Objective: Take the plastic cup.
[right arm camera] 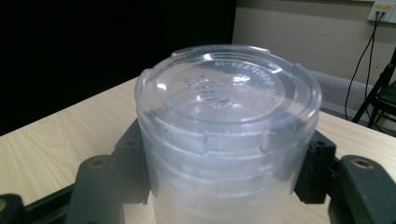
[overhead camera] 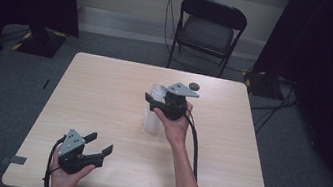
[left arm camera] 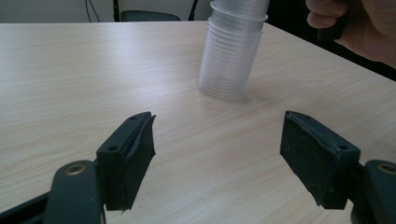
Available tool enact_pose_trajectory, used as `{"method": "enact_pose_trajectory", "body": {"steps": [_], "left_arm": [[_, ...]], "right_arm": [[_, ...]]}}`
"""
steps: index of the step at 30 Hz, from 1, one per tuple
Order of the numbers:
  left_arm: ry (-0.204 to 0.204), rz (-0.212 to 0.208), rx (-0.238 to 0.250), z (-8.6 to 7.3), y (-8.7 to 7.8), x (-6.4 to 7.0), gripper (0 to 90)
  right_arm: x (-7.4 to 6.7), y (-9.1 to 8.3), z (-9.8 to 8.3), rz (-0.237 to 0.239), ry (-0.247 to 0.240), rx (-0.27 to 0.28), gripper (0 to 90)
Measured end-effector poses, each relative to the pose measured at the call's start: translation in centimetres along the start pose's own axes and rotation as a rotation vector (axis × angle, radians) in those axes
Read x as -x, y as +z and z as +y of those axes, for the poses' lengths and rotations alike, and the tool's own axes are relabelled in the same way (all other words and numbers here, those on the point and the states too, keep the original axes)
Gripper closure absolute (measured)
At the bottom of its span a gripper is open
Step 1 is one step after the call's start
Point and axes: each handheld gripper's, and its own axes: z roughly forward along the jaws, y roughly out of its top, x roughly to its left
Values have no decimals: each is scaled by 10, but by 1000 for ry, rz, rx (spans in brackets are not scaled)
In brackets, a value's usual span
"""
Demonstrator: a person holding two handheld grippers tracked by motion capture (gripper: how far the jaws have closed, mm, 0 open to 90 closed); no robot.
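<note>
One inverted stack of clear plastic cups point(overhead camera: 154, 112) stands mid-table point(overhead camera: 104, 89), its top clamped by the right gripper point(overhead camera: 152, 100), while the left gripper point(overhead camera: 99, 143), jaws apart and holding nothing, hovers well short of that stack.

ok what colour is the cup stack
Clear, see-through plastic, no colour. The cup stack shows best in the right gripper view, with the right claw around it.

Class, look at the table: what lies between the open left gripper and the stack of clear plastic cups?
Nothing: bare wooden table separates the left gripper from the stack of clear plastic cups, as the left gripper view and the high view show.
</note>
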Motion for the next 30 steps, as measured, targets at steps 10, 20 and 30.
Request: {"method": "enact_pose_trajectory", "body": {"steps": [10,20,30], "left_arm": [[2,-5,2,0,4,4,262],[5,-6,-3,0,4,4,262],[24,11,-3,3,7,6,264]], "right_arm": [[0,-4,6,17,20,24,351],[-1,-8,13,26,18,50,356],[2,-14,17,30,42,77,371]]}}
